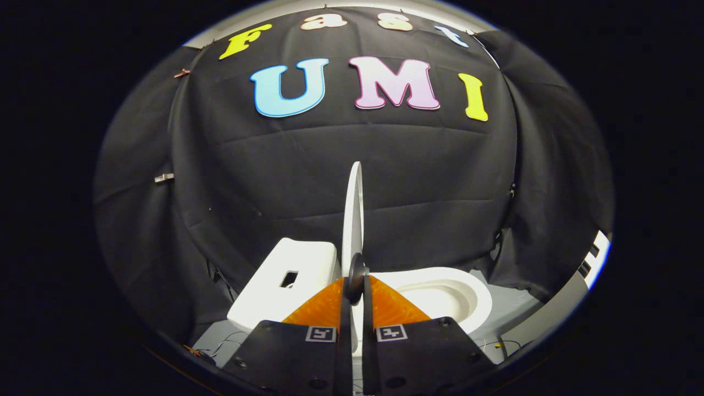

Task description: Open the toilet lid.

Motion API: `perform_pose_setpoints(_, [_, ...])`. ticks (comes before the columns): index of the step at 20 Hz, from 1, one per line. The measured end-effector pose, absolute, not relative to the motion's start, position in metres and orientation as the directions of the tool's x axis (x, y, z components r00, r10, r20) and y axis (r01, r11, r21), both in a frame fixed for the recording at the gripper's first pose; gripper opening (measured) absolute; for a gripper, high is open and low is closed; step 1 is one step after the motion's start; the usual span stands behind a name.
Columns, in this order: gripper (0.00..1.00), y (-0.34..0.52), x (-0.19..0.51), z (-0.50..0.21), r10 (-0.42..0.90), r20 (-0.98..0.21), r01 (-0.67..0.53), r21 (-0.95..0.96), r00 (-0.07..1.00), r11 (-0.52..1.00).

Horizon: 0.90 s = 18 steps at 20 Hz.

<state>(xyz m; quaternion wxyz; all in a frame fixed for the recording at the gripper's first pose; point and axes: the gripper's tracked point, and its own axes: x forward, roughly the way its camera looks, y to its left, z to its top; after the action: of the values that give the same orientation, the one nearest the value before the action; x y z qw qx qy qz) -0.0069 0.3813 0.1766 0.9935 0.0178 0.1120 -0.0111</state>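
A white toilet stands just ahead of my fingers, with its tank (pixel 286 286) to the left and its open bowl and seat (pixel 456 291) to the right. The toilet lid (pixel 353 214) stands upright and I see it edge-on as a thin white blade rising between tank and bowl. My gripper (pixel 355 289) is shut on the lid's lower edge, one finger on each face. A strip of the lid shows in the narrow gap between the fingers. A small dark round part sits at the fingertips against the lid.
Black cloth walls close in behind and on both sides of the toilet. The floor (pixel 511 316) around the bowl is grey. A white post (pixel 597 258) stands at the far right. Thin wires (pixel 220 346) lie on the floor left of the tank.
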Motion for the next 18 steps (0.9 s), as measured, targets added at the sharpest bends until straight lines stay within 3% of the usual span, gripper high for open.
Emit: perform_pose_setpoints(18, [0.1, 0.474, -0.01, 0.151, 0.04, -0.224, -0.061, -0.087, 0.974, 0.994])
